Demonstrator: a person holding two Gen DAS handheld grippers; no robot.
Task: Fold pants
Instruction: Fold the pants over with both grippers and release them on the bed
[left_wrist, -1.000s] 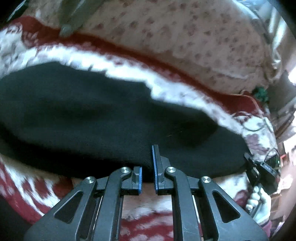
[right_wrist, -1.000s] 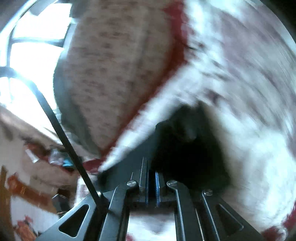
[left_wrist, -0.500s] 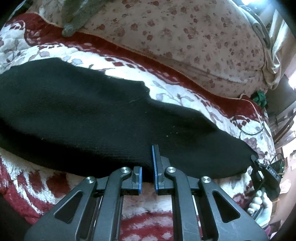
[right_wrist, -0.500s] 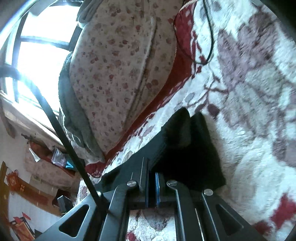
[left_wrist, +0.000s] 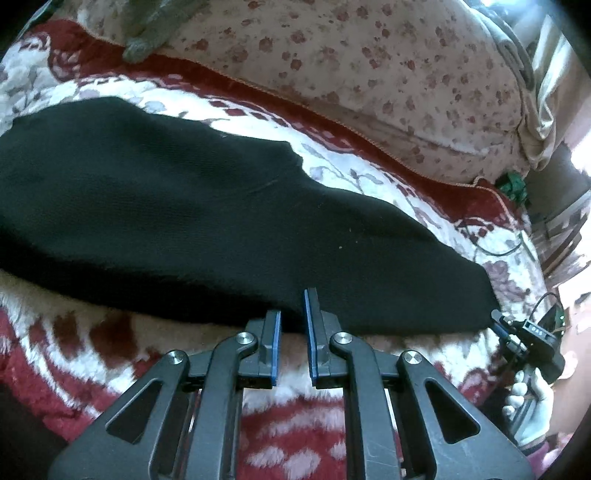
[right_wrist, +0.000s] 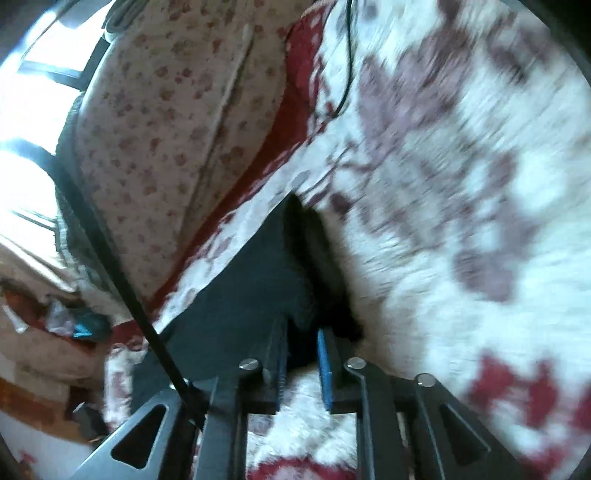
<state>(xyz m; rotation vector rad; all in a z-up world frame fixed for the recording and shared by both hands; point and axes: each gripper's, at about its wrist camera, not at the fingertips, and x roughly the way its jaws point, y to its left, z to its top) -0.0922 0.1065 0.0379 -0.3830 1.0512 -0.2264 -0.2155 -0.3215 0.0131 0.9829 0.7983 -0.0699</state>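
Black pants (left_wrist: 207, 221) spread flat across red-and-white blanket (left_wrist: 92, 354), long edge just ahead of left gripper (left_wrist: 293, 317), jaws slightly apart, nothing between. Right gripper (right_wrist: 301, 334) at the pants' narrow end, jaws parted, dark cloth in the gap, unclamped. Beyond, flowered cushion (left_wrist: 388, 74).

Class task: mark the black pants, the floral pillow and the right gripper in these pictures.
black pants (left_wrist: 207, 218): left wrist view, middle of the flat cloth.
floral pillow (left_wrist: 369, 74): left wrist view, its broad face.
right gripper (right_wrist: 301, 354): right wrist view, gap between its fingertips.
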